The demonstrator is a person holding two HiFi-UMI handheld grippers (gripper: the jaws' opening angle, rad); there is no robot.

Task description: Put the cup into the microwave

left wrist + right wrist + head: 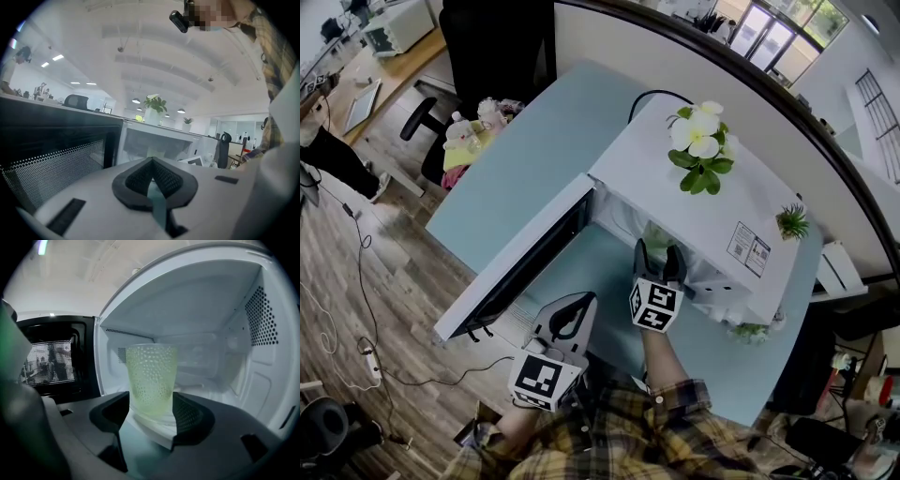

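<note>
Right gripper (151, 403), jaws closed against both sides of the dimpled pale-green cup (151, 376), which stands upright just inside the front edge of the white microwave (647, 173), its door (525, 267) swung wide; left gripper (152, 161), jaws pinched together, empty, outside.

The cup (151, 378) sits just inside the microwave (649, 171), door (517, 267) open at left.

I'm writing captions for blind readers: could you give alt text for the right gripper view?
A pale green dimpled cup stands upright between the jaws of the right hand-held gripper, pads against its sides, at the mouth of an open white microwave. Its dark mesh-windowed door is swung open at the left.
</note>
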